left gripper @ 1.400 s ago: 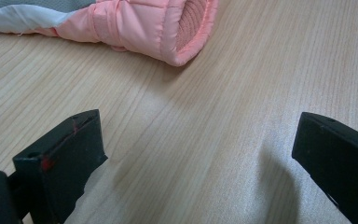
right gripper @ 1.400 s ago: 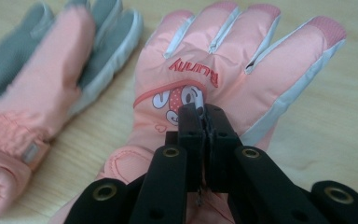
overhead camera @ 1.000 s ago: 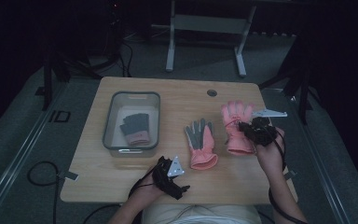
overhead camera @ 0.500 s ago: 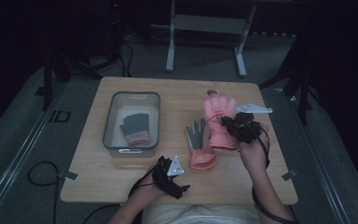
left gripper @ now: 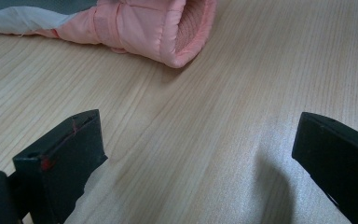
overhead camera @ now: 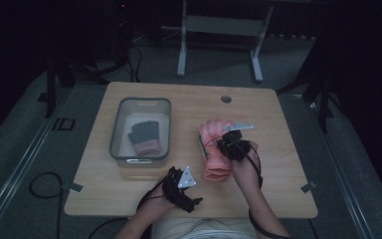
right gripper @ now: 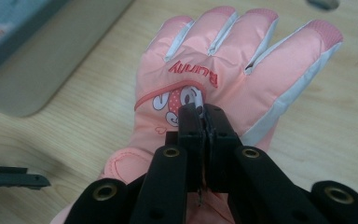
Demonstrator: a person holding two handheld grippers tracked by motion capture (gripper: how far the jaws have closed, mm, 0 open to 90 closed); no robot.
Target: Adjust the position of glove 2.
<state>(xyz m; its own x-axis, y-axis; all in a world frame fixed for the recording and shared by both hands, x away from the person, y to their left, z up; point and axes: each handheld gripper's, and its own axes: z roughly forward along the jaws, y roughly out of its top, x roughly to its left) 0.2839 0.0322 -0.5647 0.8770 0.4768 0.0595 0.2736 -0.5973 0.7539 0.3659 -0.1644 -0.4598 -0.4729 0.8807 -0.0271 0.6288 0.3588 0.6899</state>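
A pink glove with a cartoon print hangs over the table's middle, lying on top of a second pink glove whose grey palm edge and cuff stick out beneath it. My right gripper is shut on the fabric on the back of the top glove. Near the front edge my left gripper rests low over the wood, open with nothing between its jaws. The lower glove's cuff lies just ahead of it.
A grey bin stands at the left of the wooden table and holds a dark and pink glove. A round hole sits near the far edge. A metal stand is on the floor beyond.
My right gripper has carried the pink glove leftward from the right side of the table onto the other glove. The left gripper has stayed put.
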